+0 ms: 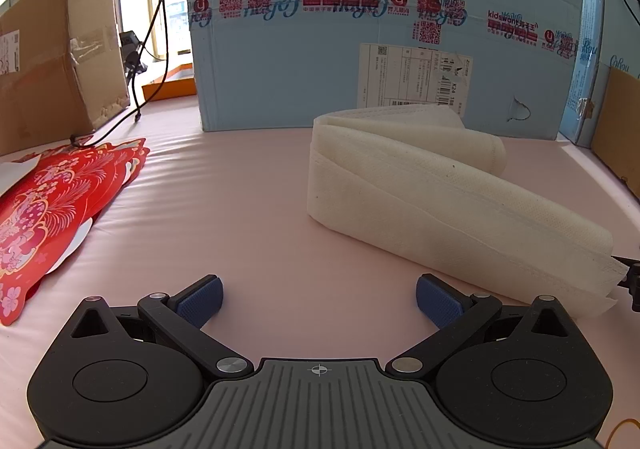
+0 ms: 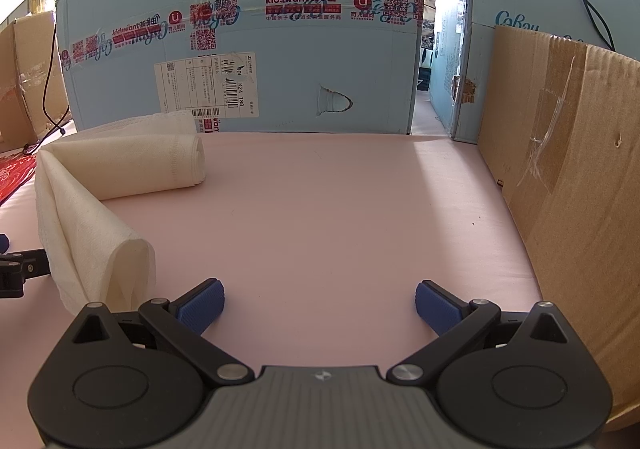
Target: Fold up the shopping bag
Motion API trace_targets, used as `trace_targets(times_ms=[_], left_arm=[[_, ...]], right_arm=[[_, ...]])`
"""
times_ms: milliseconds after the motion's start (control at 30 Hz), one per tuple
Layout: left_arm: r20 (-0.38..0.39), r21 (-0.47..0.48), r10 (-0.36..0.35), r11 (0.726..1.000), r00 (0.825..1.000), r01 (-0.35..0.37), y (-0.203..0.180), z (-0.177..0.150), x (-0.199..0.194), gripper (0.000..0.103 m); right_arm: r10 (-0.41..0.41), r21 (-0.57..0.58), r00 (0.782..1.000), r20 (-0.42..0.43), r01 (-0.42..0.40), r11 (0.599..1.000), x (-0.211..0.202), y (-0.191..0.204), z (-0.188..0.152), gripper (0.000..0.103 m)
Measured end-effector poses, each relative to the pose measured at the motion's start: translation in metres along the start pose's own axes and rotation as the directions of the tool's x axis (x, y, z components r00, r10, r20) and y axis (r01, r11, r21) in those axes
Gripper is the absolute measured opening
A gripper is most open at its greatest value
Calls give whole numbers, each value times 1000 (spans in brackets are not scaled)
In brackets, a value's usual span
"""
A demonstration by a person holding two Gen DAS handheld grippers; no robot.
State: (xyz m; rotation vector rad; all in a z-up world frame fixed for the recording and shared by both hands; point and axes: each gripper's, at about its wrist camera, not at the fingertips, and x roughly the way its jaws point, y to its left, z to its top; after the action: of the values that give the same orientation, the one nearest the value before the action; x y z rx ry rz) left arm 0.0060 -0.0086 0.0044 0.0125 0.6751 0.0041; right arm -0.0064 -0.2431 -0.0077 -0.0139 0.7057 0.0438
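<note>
Pale pink sheeting (image 1: 248, 185) covers the work surface, which is walled at the back by a large light-blue carton (image 1: 360, 49) printed with red tape and a white shipping label, at my left by a brown cardboard box (image 1: 52, 61), and at my right by a brown cardboard panel (image 2: 568, 177) patched with clear tape. My left gripper (image 1: 319, 297) sits low over the bare sheeting with its jaws spread wide; the blue ribbed pads (image 1: 202, 299) grip nothing. My right gripper (image 2: 319, 301) is likewise spread wide over bare sheeting, its pads (image 2: 438, 307) empty. Between the two tools lies the shopping bag (image 1: 420, 185), a white non-woven fabric piece folded lengthwise into a long band and bent into a V: one limb runs along the foot of the blue carton and ends in a loose roll, the other limb runs toward me. In the right wrist view the near end of the bag (image 2: 100, 249) stands up as a loose open fold just beside the left finger of my right gripper; I cannot tell whether it touches that finger. Neither tool holds the bag. Red and gold printed paper cut-outs (image 1: 52, 209) lie in a fanned stack on the sheeting well to the left of the bag, and a black cable (image 1: 156, 33) hangs down between the brown box and the blue carton
</note>
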Motion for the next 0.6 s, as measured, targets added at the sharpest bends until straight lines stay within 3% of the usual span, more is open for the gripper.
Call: trace_targets(times_ms=[400,600], left_arm=[[10,-7,-14,1000,1000,14,4,0,-2,103],[96,-33,-66,997,993,70,8,-1,-17,103]], right_arm=[[15,12,1000,14,-15,1000,-2,-2,0,103],[57,3,987,152,-58,998,-29,0,-3,103]])
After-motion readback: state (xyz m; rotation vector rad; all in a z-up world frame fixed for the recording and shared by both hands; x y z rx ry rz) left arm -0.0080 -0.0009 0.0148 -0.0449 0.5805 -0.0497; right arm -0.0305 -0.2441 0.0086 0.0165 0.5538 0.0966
